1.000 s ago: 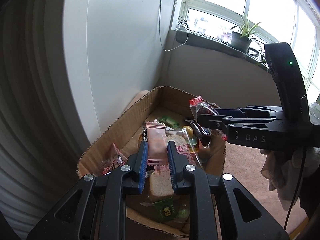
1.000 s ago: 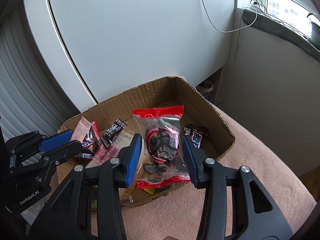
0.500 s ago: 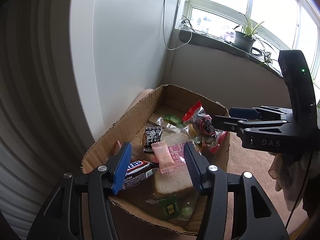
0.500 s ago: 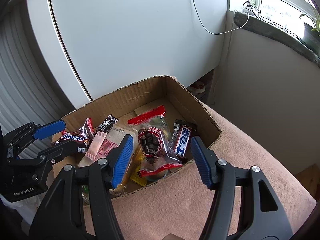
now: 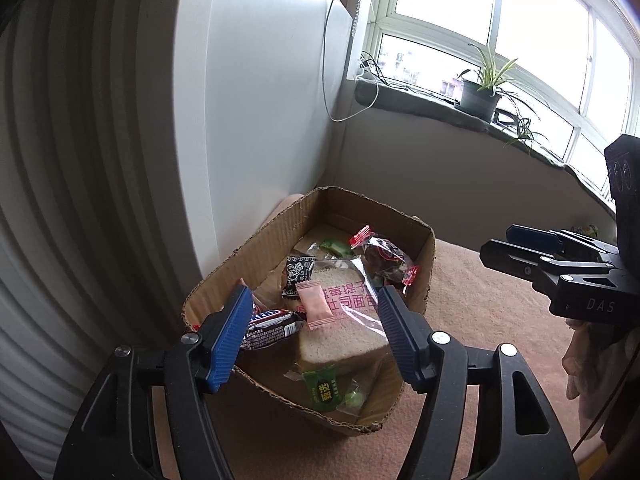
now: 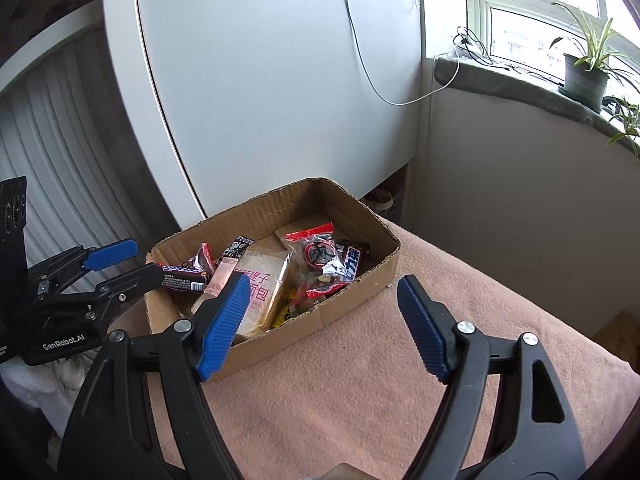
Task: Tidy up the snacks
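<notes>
Both tools, left tool (image 5: 314, 334) and right tool (image 6: 324, 320), gape wide, empty; cardboard box (image 6: 372, 280) runs left-right.

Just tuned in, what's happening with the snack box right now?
Both grippers are open and empty. The left gripper hovers over the near end of the cardboard box, above the pink candy lying on the bagged bread. The right gripper sits back over the pink cloth. The red-edged snack bag lies in the box.
</notes>
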`<state>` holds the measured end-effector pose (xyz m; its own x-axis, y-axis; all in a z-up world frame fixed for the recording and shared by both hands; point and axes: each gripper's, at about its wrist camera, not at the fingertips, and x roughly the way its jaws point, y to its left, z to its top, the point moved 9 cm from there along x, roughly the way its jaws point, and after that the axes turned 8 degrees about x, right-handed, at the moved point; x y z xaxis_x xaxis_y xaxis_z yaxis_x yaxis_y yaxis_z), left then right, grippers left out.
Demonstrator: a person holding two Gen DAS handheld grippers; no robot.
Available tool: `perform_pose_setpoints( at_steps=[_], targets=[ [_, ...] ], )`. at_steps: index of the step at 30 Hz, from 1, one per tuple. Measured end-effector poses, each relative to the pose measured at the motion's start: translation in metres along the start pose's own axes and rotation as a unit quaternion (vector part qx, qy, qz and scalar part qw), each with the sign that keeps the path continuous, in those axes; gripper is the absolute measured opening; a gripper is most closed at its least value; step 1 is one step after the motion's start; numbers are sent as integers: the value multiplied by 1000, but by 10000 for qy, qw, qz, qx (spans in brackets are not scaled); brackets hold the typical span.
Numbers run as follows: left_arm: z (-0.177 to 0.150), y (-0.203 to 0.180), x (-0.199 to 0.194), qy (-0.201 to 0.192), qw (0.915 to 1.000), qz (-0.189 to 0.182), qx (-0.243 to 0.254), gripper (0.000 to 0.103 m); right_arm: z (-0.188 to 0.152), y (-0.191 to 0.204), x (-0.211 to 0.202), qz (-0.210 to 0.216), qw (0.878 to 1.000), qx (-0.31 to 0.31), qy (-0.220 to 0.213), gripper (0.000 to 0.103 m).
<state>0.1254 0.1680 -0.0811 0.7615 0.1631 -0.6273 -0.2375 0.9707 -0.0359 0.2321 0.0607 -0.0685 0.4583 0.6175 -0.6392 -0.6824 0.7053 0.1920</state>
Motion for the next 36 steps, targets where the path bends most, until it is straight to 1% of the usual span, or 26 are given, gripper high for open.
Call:
perform_pose_setpoints(
  at_steps=[2,7,8,9,10,16,27,36],
  targets=[
    [0,-3,-6,-37,10000,-10,7,65,-4,0,-10,17,10000,63,-51,79],
    [-3,-10,-24,-164,9999,23,24,66,-17,-6,-35,-131,9995,130,-251,79],
    [-4,-12,-28,-185,9998,29,37,68,-19,-6,-39,-170,9994,109,-286,81],
    [-4,-13,-31,-210,9997,54,55,71,-22,-7,-44,-206,9992,92,-321,87],
    [-5,-15,-34,-236,9997,83,67,72,-24,-6,-49,-251,9989,80,-384,89],
    [-14,-22,-56,-332,9991,247,-48,72,-34,-10,-77,-466,9966,90,-679,90],
    [-25,-32,-73,-341,9982,497,41,73,-56,-34,-100,-770,9933,472,-716,90],
    [-29,-31,-77,-296,9976,626,-17,73,-59,-38,-108,-887,9924,416,-751,90]
  ],
)
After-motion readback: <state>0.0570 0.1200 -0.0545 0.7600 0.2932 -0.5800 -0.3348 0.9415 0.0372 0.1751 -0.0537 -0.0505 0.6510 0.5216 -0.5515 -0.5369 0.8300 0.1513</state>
